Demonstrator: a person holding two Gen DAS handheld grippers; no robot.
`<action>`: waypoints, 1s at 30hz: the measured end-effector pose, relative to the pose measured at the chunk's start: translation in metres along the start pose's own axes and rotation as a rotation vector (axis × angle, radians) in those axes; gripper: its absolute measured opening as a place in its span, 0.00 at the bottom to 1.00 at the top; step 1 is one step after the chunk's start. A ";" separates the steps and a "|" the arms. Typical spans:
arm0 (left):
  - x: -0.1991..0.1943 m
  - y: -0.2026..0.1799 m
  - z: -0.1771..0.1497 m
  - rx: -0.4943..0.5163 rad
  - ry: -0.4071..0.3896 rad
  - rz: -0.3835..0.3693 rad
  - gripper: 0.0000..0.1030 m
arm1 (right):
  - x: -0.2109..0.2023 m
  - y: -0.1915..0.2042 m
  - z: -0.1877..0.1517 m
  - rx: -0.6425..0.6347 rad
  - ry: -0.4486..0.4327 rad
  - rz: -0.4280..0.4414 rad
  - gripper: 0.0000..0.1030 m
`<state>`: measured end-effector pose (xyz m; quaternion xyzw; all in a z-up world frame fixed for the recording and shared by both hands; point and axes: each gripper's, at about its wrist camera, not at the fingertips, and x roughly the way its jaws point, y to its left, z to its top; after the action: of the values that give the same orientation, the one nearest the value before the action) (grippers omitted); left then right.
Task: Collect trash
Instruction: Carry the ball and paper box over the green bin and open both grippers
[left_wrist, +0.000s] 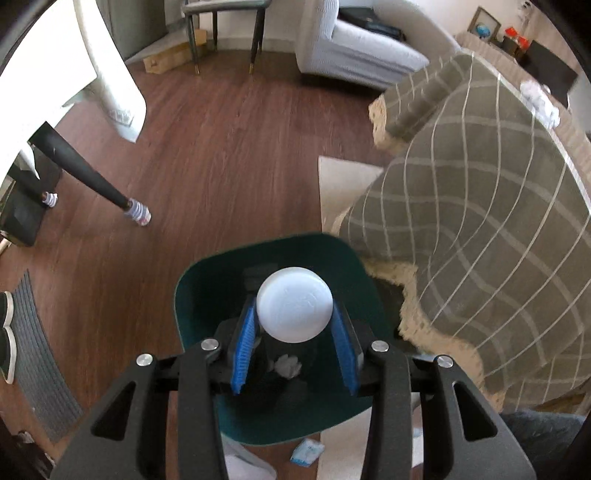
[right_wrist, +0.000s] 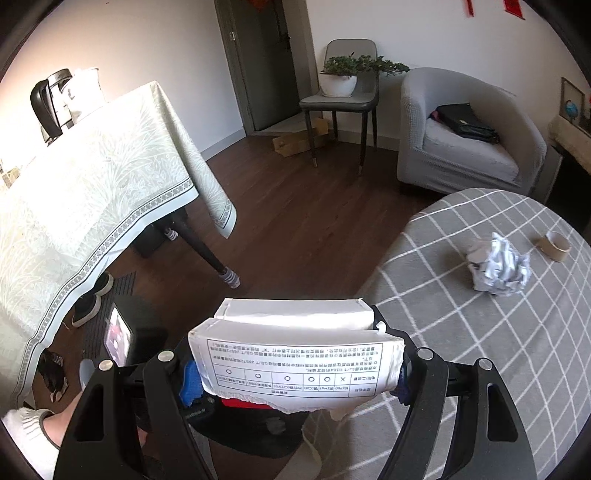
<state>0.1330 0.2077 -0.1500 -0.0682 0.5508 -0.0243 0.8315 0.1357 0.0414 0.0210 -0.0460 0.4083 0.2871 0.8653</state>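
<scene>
My left gripper (left_wrist: 294, 320) is shut on a white round plastic cup (left_wrist: 294, 305), held bottom-forward over the open dark green trash bin (left_wrist: 195, 284) on the floor. A crumpled white scrap (left_wrist: 288, 365) lies inside the bin. My right gripper (right_wrist: 295, 373) is shut on a torn white cardboard box (right_wrist: 295, 343) with a printed table on it, held near the edge of the grey checked table (right_wrist: 461, 332). On that table lie a crumpled paper ball (right_wrist: 498, 267) and an empty tape roll (right_wrist: 554, 245).
A small packet (left_wrist: 306, 452) lies on the wooden floor by the bin. A dining table with a pale cloth (right_wrist: 92, 192) and black legs (left_wrist: 85, 173) stands to the left. A grey armchair (right_wrist: 465, 133) and a chair with a plant (right_wrist: 343, 85) stand at the back.
</scene>
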 end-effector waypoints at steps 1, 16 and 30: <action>0.003 0.001 -0.003 0.006 0.011 0.005 0.41 | 0.002 0.002 0.000 -0.001 0.004 0.004 0.74; 0.034 0.029 -0.033 0.006 0.125 0.029 0.45 | 0.048 0.036 -0.003 -0.034 0.090 0.020 0.74; -0.042 0.048 -0.014 -0.032 -0.114 0.085 0.52 | 0.089 0.054 -0.017 -0.052 0.168 0.025 0.74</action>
<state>0.1018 0.2588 -0.1238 -0.0593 0.5052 0.0235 0.8606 0.1400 0.1214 -0.0474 -0.0876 0.4724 0.3034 0.8229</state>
